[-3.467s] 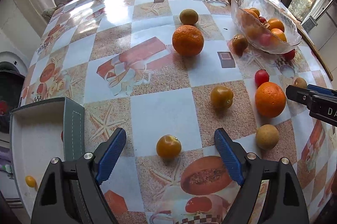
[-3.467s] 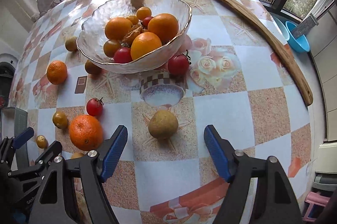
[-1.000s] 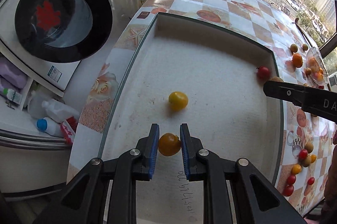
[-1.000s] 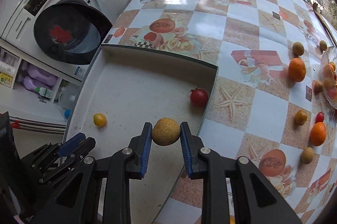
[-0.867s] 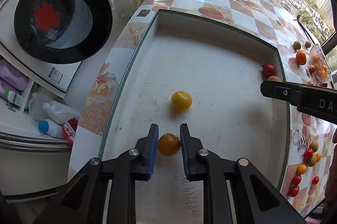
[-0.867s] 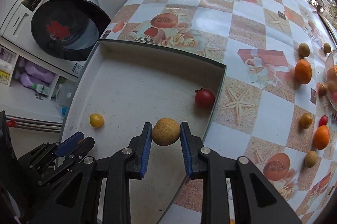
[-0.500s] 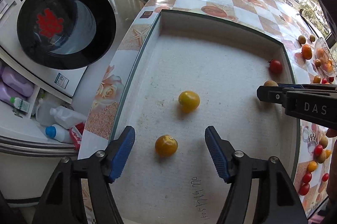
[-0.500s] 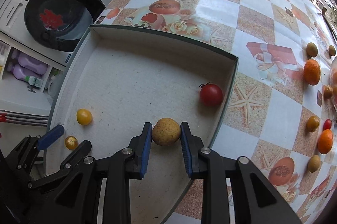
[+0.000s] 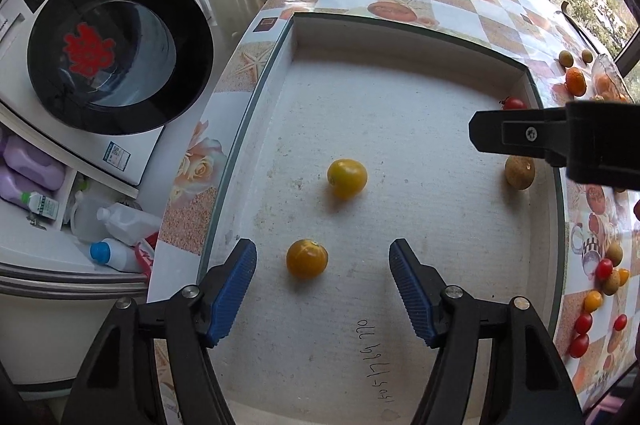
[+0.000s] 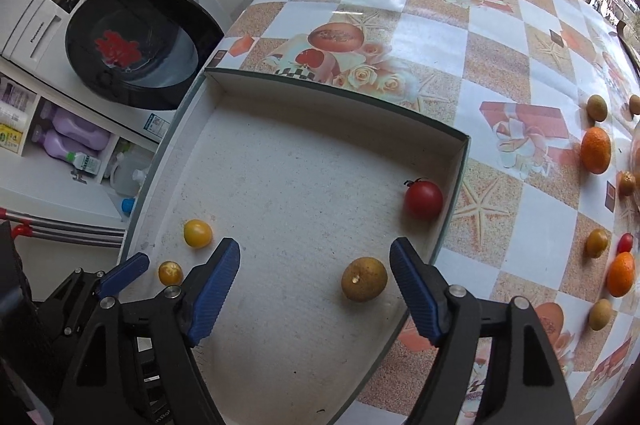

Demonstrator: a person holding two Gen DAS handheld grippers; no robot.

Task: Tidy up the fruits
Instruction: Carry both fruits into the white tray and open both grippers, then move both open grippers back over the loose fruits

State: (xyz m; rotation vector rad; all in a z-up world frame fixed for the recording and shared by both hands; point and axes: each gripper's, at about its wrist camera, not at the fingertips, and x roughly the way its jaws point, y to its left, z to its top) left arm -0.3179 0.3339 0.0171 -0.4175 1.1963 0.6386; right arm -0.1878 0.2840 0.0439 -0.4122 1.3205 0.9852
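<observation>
both claws stand wide apart, gripping nothing. left gripper (image 9: pixel 322 267) has just been opening, and the small orange-yellow tomato (image 9: pixel 307 258) lies loose between its blue pads on the floor of the shallow white rectangular tray (image 9: pixel 400 41). right gripper (image 10: pixel 315 271) has just been opening too; the round brown fruit (image 10: pixel 364 279) rests free near its right pad, close to the tray's right wall. 1 yellow tomato (image 9: pixel 347 178) and 1 red tomato (image 10: pixel 423 199) also lie inside, with bare floor between them.

4 small fruits (image 9: pixel 346 178) in white tray (image 9: pixel 400 73)
</observation>
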